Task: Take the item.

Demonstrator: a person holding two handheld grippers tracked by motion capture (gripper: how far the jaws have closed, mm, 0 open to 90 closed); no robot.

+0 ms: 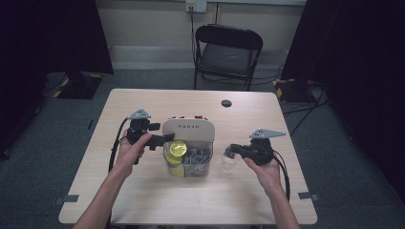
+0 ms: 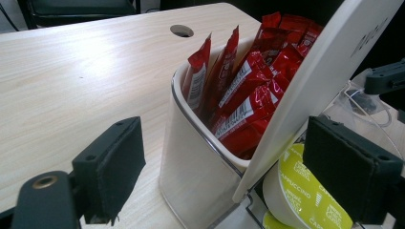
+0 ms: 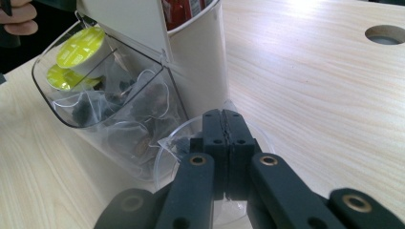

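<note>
We are pinching a tea bag with the right gripper (image 3: pixel 223 125), jaws closed, above the clear plastic cup (image 3: pixel 167 157) at centre frame. Our left gripper (image 2: pixel 239 167) is standing wide around the white hinged lid (image 2: pixel 325 81), the yellow-topped coffee capsule (image 2: pixel 305 195) lower right.

A light wooden table (image 1: pixel 143 102) with a round cable hole (image 1: pixel 226 103) carries a white organiser box with a clear front bin (image 1: pixel 188 143) and a clear plastic cup (image 1: pixel 229 162).
</note>
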